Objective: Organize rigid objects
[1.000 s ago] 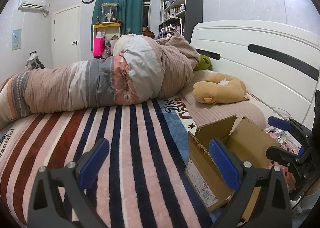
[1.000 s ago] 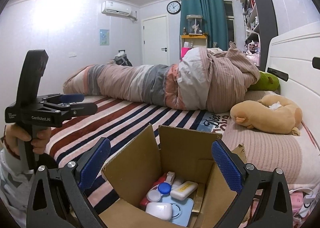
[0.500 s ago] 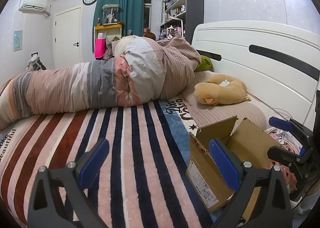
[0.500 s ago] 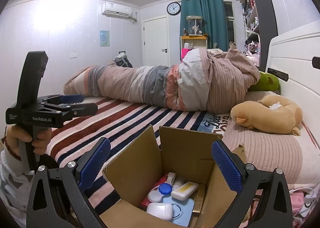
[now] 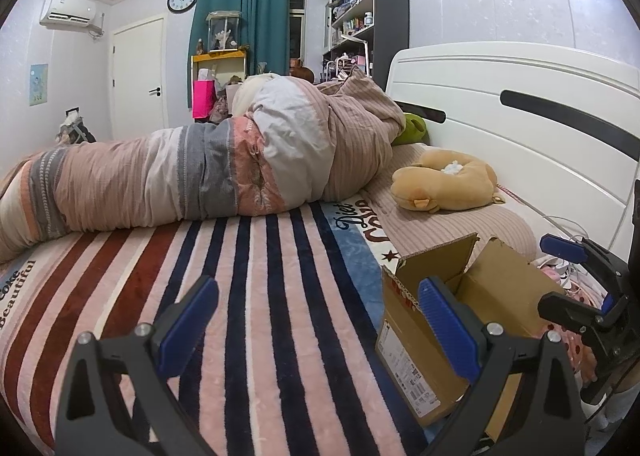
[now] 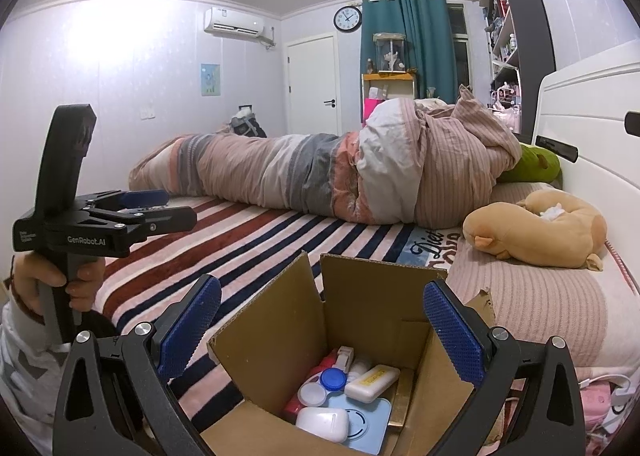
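An open cardboard box (image 6: 276,340) stands on the striped bed; it also shows in the left wrist view (image 5: 412,336). Inside lie several small rigid items: a white case (image 6: 322,422), a cream bottle (image 6: 372,382), a blue-lidded lens case (image 6: 332,378) and a pale blue flat case (image 6: 370,426). My right gripper (image 6: 320,334) is open and empty, just above the box opening. My left gripper (image 5: 316,322) is open and empty over the striped blanket, left of the box.
A rolled striped duvet (image 5: 208,172) lies across the far bed. A tan plush toy (image 5: 444,184) sits on the pillow by the white headboard (image 5: 520,128). Cables and pink items (image 6: 600,396) lie right of the box.
Both views have shifted only slightly; the left gripper has edged a little. The box and its contents have not moved.
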Demonstrator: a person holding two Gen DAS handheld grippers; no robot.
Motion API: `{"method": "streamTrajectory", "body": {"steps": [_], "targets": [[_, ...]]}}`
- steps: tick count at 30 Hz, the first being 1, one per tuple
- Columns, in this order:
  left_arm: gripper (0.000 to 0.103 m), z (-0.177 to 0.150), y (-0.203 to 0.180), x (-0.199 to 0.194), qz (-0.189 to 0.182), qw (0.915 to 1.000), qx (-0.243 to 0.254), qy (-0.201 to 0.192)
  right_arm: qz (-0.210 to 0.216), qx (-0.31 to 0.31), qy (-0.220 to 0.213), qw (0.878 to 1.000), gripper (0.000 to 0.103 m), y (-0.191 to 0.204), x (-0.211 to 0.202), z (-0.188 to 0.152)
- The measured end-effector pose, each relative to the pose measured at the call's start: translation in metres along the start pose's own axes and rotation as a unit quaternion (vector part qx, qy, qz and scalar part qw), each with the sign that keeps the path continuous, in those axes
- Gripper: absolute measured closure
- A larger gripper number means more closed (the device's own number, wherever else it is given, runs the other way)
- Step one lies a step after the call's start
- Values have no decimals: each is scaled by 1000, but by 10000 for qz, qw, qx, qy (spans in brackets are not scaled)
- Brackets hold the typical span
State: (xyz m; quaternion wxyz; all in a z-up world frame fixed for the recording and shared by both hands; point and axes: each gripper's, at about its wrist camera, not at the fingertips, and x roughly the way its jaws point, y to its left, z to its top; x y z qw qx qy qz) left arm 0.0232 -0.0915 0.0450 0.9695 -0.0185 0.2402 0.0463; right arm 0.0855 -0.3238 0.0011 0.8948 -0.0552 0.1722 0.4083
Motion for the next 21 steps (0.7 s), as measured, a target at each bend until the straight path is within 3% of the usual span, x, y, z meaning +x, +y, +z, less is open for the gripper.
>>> {"method": "streamTrajectory", "body": {"steps": [21], "targets": [[4,1,1,-1,90,10000,9,-23,-11,33,-9,10000,1,5,1,0]]}}
